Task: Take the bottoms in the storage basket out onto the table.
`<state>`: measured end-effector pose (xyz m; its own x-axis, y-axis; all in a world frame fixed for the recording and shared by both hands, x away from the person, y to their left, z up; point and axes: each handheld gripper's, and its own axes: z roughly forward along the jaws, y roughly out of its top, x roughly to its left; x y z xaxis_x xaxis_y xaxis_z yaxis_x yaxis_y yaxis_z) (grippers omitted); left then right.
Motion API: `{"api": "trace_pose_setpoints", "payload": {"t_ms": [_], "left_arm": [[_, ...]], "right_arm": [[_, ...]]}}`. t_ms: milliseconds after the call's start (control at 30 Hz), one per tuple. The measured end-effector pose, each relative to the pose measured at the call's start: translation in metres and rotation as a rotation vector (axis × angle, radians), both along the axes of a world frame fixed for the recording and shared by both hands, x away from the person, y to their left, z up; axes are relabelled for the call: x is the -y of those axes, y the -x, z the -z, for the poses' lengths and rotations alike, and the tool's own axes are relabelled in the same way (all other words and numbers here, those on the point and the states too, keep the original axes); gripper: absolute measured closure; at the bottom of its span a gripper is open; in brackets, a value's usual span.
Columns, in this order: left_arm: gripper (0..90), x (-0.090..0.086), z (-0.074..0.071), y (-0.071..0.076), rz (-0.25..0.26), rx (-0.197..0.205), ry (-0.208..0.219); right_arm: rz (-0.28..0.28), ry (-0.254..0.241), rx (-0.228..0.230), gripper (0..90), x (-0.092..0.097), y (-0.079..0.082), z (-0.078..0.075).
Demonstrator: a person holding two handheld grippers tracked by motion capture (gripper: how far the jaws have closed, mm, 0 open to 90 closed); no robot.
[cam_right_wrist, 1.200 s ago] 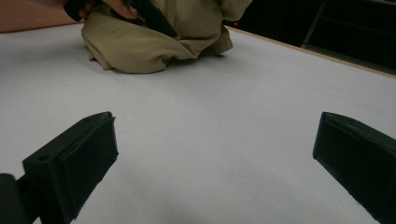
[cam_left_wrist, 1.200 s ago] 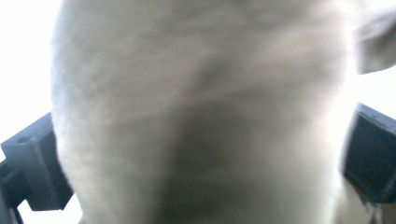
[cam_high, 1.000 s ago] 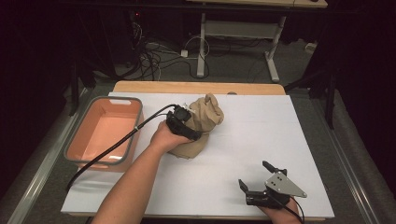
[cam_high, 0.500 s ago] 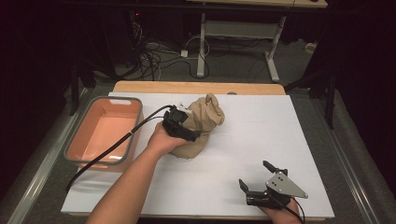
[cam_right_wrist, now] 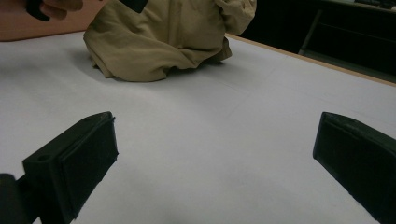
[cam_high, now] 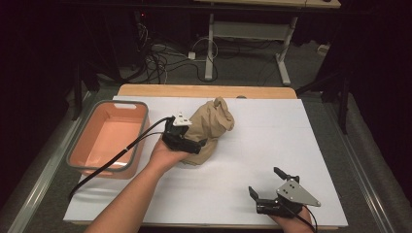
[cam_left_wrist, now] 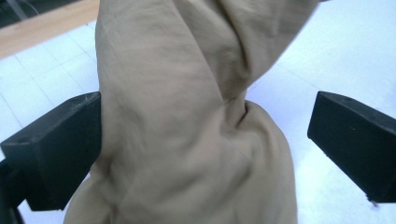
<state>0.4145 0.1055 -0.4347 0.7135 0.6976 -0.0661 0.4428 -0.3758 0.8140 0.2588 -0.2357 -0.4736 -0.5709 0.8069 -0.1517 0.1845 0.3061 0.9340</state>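
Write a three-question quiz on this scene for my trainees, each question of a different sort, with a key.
1. True or false: the left gripper is clamped shut on the tan cloth.
2. Which thing lies left of the cloth in the high view? A) salmon bin B) a metal pot C) a glass jar
3. Fill in: the right gripper rests near the table's ____ edge, apart from the cloth.

Key
1. False: its jaws stand open with the cloth between them; only one touches it.
2. A
3. Near
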Motion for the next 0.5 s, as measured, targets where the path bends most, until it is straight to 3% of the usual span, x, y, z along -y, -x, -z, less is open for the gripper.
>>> {"api": "trace_pose_setpoints", "payload": {"t_ms": [333,500], "left_arm": [[0.0,-0.022,0.026,0.039,-0.002,0.046,0.066],[0.0,-0.032,0.038,0.057,0.005,0.042,0.090]], "right_arm": [[0.002,0.004,-0.001,0.5,-0.001,0.000,0.000],[0.002,0.005,-0.002,0.5,-0.002,0.001,0.001]]}}
